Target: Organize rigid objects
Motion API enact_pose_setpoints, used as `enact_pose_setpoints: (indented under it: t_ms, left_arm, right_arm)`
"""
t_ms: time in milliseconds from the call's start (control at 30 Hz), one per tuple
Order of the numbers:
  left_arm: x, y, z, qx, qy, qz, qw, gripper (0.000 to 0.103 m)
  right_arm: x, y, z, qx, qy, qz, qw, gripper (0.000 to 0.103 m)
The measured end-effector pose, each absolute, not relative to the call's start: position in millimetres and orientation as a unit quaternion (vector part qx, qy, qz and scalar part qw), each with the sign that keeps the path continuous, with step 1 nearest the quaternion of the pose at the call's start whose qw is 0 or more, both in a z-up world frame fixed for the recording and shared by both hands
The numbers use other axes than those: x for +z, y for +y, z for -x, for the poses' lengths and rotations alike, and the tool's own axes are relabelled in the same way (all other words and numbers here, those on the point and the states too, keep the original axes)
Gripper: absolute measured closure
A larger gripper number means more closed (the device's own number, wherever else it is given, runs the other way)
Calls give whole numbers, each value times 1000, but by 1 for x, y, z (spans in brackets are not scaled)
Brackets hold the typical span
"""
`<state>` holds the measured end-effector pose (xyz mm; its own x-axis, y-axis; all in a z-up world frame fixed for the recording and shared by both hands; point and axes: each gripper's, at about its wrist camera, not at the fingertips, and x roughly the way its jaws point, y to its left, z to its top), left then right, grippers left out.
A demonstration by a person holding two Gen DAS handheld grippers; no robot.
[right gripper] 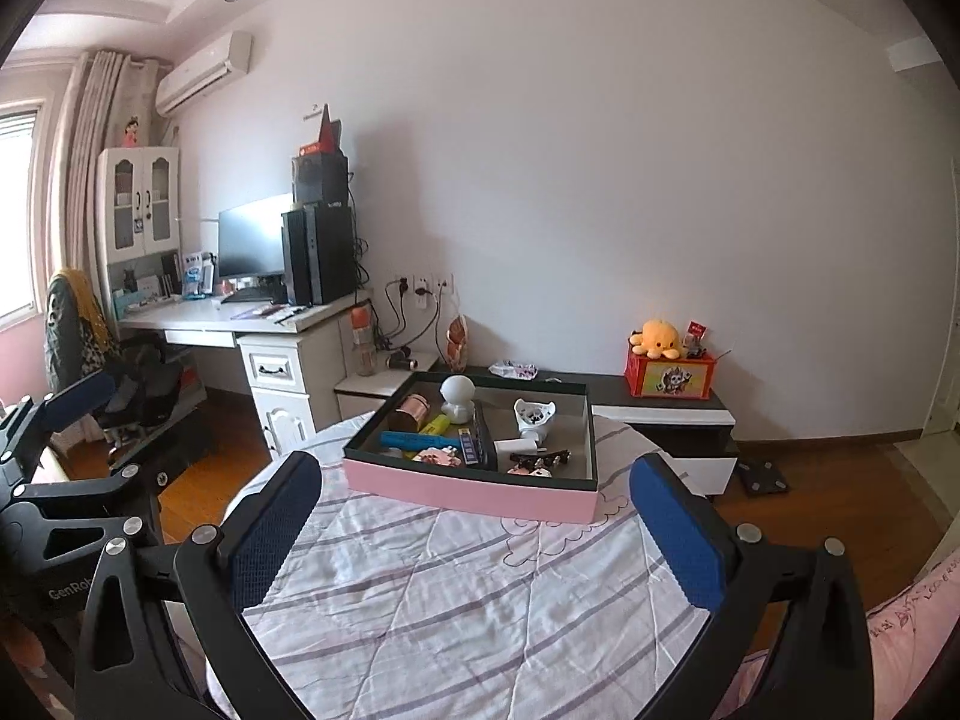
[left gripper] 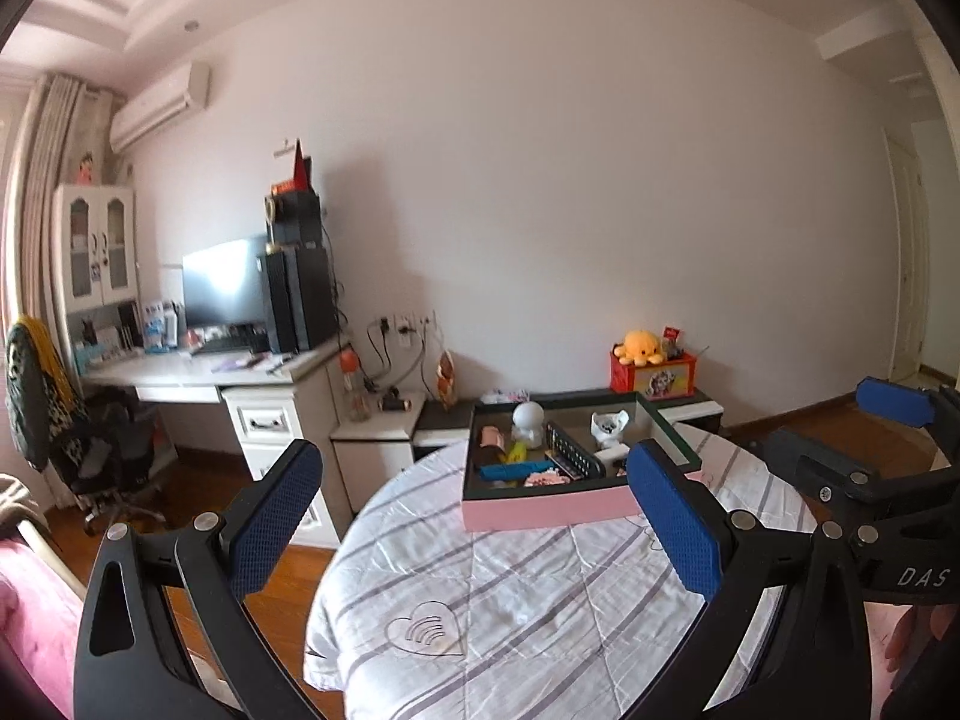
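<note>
A shallow pink box [left gripper: 552,510] [right gripper: 468,489] with a dark rim stands at the far side of a round table under a striped white cloth [left gripper: 540,594] [right gripper: 480,594]. Inside lie a white round-headed figure [left gripper: 528,420] [right gripper: 457,396], a black slotted divider [left gripper: 573,456] [right gripper: 483,441], a white cat-like figurine [left gripper: 609,427] [right gripper: 534,417], a blue bar [left gripper: 513,471] [right gripper: 411,439], a copper tin [right gripper: 409,411] and small clips. My left gripper [left gripper: 474,516] hangs open in front of the box, empty. My right gripper [right gripper: 474,528] is open too, empty.
A white desk [left gripper: 198,372] [right gripper: 240,318] with monitor and computer tower stands left, a draped office chair [left gripper: 54,414] before it. A low dark cabinet [right gripper: 672,414] behind the table carries a red box with a yellow plush octopus [left gripper: 642,348] [right gripper: 657,337]. Wooden floor surrounds the table.
</note>
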<state>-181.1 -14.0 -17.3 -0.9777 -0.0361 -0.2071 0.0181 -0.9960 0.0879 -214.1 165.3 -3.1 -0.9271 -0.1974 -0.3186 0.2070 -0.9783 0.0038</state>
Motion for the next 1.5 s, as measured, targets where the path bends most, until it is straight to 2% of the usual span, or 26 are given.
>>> enact_pose_setpoints:
  t_ms: [1000,1500]
  left_arm:
    - [16,-20,42,-999,-38,-26,17,0]
    - [15,-20,16,-998,-49,-6,26,0]
  right_arm:
    - [29,157,85,-991,23,-84,100,0]
    - [26,151,58,-993,24,-61,99,0]
